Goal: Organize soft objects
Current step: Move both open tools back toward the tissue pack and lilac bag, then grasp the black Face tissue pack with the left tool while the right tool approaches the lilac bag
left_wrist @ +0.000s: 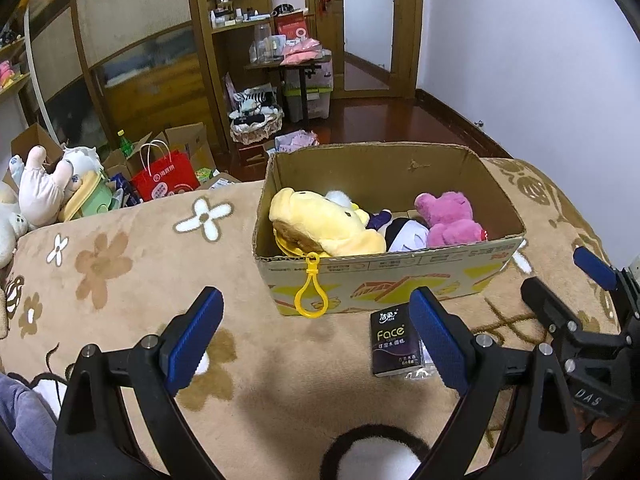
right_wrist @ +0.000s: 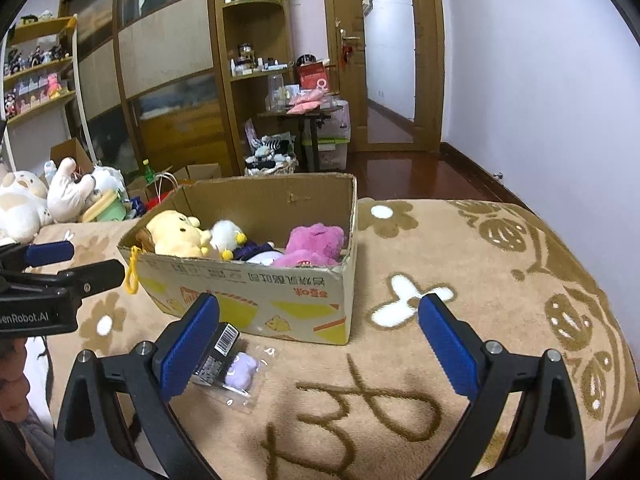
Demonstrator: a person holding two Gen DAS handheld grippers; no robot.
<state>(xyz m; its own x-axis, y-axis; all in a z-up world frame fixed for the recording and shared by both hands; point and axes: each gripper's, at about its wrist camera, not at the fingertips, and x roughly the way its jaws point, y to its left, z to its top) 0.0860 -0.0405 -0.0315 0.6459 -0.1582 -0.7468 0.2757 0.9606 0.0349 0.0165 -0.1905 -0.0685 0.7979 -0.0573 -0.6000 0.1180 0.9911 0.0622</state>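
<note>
Black-framed grippers with silver screws carry ridged blue fingers (left_wrist: 192, 336).

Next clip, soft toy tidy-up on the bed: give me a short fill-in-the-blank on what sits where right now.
1. The pink plush lies inside the ____ box.
2. A yellow ____ hangs over the box's front wall.
3. The black tissue pack lies on the blanket, ____ the box.
4. The left gripper and right gripper are both ____.

Missing words: cardboard; clip; outside; open

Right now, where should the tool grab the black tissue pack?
Probably across the two long side edges of the black tissue pack, coming down from above. It lies flat on the blanket before the cardboard box, its narrow width facing up, nothing gripping it.
</note>
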